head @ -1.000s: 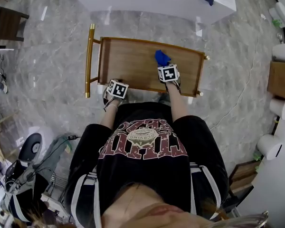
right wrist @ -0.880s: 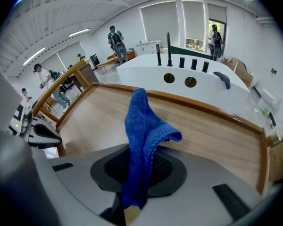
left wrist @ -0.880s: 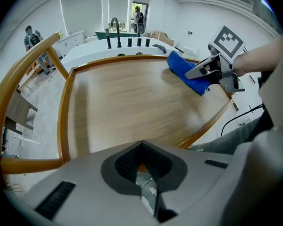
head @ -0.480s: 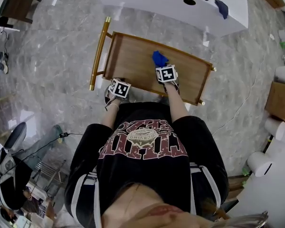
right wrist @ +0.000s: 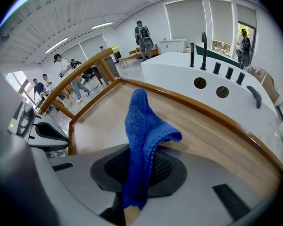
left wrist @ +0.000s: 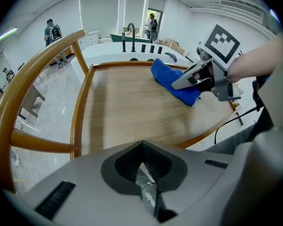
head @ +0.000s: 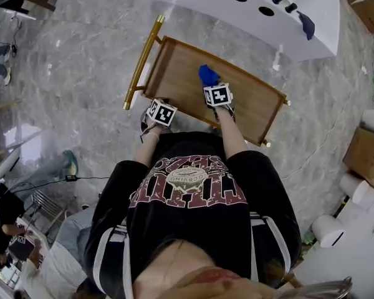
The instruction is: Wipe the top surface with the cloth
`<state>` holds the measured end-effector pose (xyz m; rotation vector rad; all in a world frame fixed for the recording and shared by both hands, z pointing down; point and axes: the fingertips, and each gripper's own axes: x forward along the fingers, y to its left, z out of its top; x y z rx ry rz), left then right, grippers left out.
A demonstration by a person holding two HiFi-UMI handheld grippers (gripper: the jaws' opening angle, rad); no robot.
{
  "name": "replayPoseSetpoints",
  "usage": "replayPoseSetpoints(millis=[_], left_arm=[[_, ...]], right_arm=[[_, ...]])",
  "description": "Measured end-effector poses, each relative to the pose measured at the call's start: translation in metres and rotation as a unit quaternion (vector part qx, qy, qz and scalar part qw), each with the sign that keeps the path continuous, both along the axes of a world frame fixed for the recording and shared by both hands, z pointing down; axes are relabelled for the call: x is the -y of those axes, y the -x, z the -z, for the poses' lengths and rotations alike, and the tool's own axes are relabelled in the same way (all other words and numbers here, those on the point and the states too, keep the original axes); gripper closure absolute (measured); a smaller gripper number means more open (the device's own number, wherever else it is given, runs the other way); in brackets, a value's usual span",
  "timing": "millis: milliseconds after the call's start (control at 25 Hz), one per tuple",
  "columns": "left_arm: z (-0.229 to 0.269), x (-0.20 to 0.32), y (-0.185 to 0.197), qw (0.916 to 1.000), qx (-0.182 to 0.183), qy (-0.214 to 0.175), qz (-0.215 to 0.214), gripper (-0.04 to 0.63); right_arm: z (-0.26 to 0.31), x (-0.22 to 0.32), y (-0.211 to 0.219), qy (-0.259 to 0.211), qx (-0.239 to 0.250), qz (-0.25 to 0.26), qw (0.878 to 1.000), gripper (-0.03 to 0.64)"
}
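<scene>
cloth (head: 208,75) dragged leftward across cart top (head: 174,73), right claw (head: 211,83) following

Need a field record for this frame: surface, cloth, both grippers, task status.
surface: wooden cart top, raised rim, gold handle at its left end
cloth: blue cloth, bunched, lying on the wood near mid-tray
right gripper: right gripper shut on the cloth, over the tray
left gripper: left gripper jaws together, nothing between them, at the cart's near-left edge
task status: cloth in contact with the top; the pictures show no visible wiped area

Cloth (head: 208,75) partly hidden under R gripper (head: 214,89) in head view — cart top (head: 174,73) near edge behind forearms (head: 234,136).
</scene>
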<state>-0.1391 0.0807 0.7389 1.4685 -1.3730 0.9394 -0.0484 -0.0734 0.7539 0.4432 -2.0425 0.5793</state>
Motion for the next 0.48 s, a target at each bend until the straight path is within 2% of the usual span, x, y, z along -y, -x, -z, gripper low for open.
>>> replayPoseSetpoints(millis=[480], left_arm=[[0.003,-0.016,0.019,0.9979,-0.001,-0.018,0.061,0.548]], right_arm=[[-0.003,-0.018,0.056,-0.002,0.015,0.055,0.998,0.541]])
